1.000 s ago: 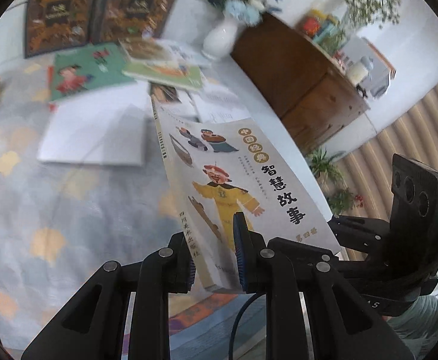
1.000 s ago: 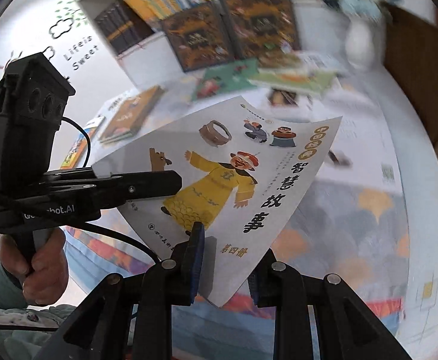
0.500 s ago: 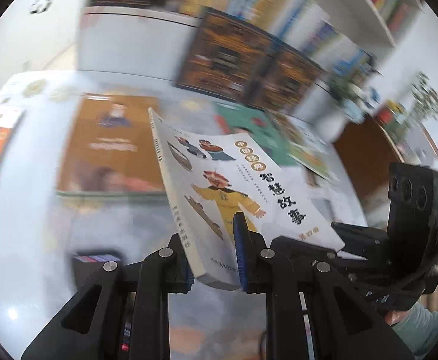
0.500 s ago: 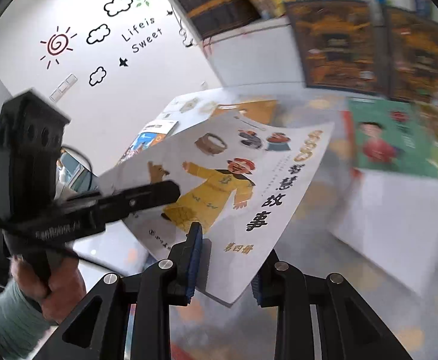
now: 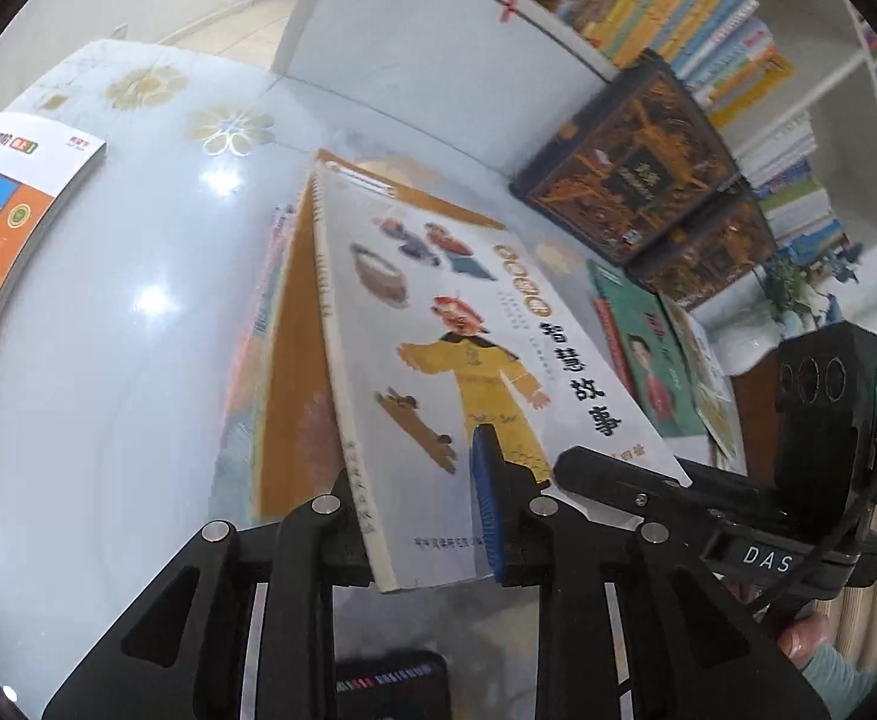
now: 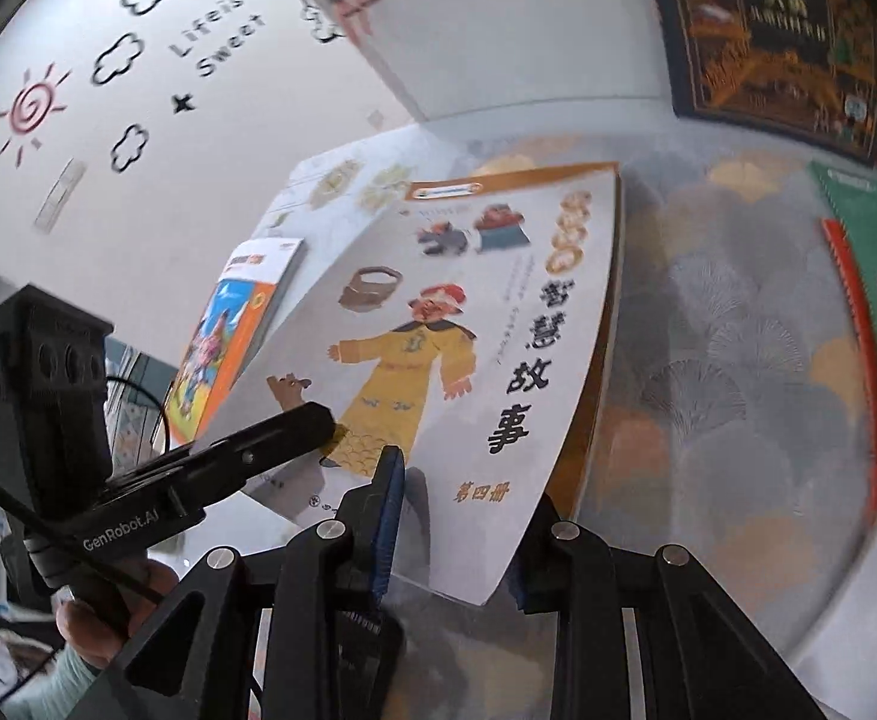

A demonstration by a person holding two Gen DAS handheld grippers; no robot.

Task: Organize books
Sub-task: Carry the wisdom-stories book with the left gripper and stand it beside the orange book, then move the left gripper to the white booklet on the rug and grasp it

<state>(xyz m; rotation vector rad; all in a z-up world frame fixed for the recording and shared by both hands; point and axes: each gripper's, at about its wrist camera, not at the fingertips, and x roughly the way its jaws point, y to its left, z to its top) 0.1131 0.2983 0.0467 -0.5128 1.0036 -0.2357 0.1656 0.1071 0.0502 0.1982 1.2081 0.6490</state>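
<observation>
Both grippers hold one white storybook with a yellow-robed figure on its cover. My left gripper is shut on its near spine corner. My right gripper is shut on its lower edge; the book also shows in the right wrist view. The book hangs tilted just above a brown-covered book that lies on a small stack on the table; its brown edge shows in the right wrist view. I cannot tell whether the far edge touches it.
An orange-and-blue book lies at the table's left edge. A green book lies to the right. Two dark ornate books lean against the white bookcase behind. A dark device lies near the front edge.
Both grippers have carried the storybook left across the table, from over the green book area to over the brown book stack, and lowered it close to that stack.
</observation>
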